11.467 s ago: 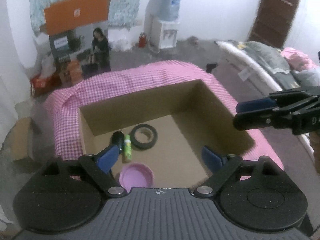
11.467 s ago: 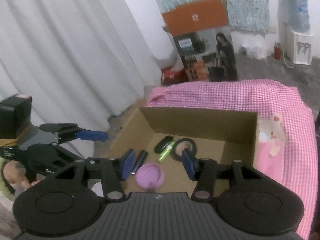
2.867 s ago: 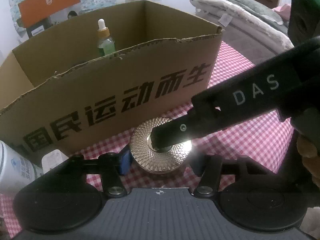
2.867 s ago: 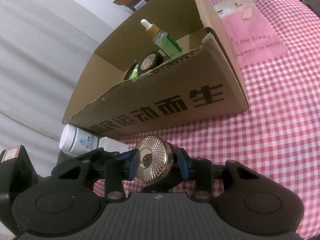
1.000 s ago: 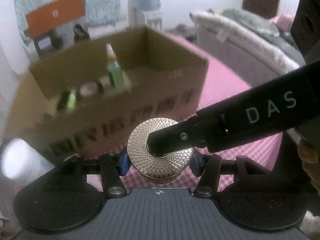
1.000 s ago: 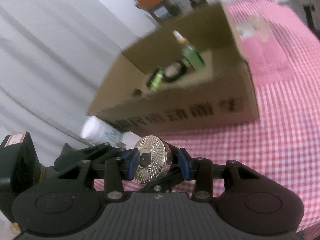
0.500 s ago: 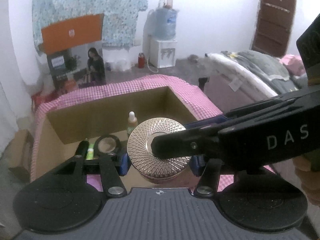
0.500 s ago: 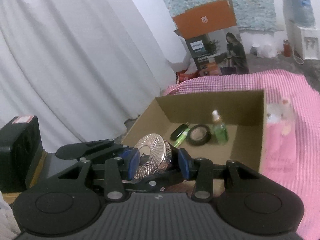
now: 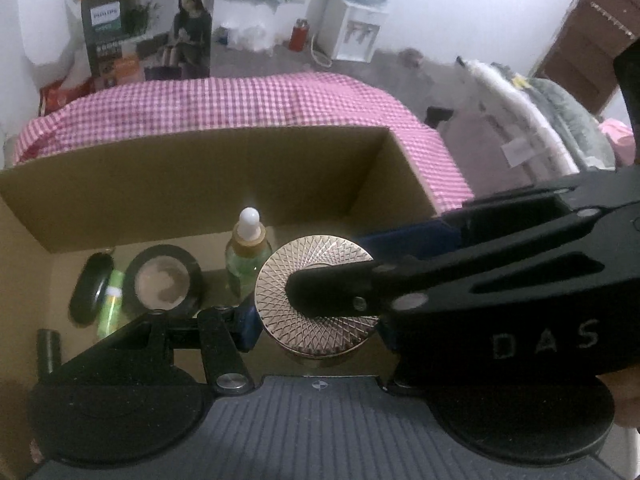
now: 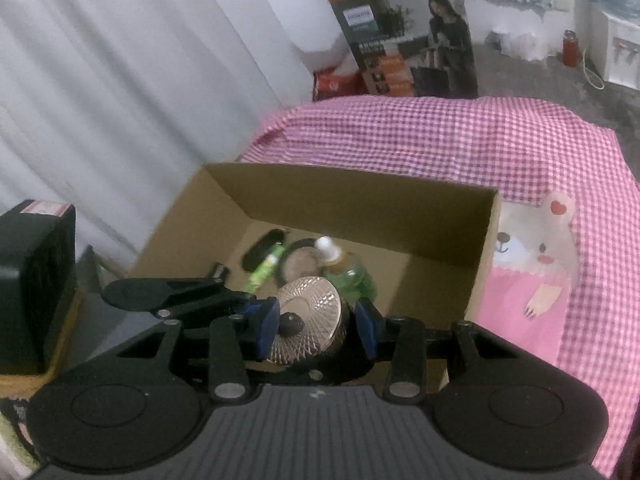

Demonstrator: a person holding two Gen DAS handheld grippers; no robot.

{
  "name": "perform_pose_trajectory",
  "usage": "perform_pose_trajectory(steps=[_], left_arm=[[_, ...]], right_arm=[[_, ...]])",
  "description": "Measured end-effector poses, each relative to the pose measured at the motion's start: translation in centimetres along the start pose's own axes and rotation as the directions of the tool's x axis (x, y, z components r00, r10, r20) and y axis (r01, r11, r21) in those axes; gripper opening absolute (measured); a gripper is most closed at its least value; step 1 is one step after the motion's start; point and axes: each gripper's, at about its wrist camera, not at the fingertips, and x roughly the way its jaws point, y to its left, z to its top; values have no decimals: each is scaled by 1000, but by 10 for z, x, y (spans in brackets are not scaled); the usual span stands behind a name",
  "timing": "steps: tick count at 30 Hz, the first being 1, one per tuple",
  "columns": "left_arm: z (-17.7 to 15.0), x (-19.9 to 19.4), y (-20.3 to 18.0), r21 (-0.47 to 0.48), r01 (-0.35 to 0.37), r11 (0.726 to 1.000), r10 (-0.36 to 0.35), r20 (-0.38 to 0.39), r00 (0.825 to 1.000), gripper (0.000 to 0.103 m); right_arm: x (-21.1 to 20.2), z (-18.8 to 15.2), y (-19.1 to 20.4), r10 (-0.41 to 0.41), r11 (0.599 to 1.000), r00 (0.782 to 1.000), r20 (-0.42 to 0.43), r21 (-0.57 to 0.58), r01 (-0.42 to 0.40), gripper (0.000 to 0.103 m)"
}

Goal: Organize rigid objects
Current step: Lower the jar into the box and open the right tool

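Both my left gripper [image 9: 316,330] and right gripper [image 10: 316,326] clamp the gold jar [image 9: 294,276] above the cardboard box [image 10: 360,204], near the dropper bottle [image 9: 246,256].

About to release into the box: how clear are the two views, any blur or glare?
Left wrist: gold jar sharp, box floor dim, dropper bottle cap glares white. Right wrist: cardboard box and dropper bottle smeared, fisheye bends the edges.

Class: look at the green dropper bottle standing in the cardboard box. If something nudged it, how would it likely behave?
The green dropper bottle stands upright, tall and narrow, so it would probably tip easily. Its round body suggests that it would then roll, perhaps against the black tape roll beside it. It looks stiff; whether it is glass is unclear.
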Motion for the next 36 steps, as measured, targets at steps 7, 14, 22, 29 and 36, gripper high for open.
perform_pose_trajectory(steps=[7,14,22,29,36], left_arm=[[11,17,3,-41,16,999,-17,-28,999,56],[16,34,3,-103,40,994,-47,-70,996,59],[16,28,-2,-98,45,994,-48,-34,998,71],[9,1,-9,-58,40,998,-38,21,999,76],[-16,-67,-20,60,55,997,-63,137,989,95]], right_arm=[[12,15,-11,-32,999,999,-25,-36,32,44],[17,19,-17,-83,994,996,-28,-77,81,42],[13,18,-19,-93,992,996,-1,-85,92,42],[-12,7,-8,-92,992,993,79,-80,98,43],[-71,-19,16,-57,997,969,239,-35,67,65]])
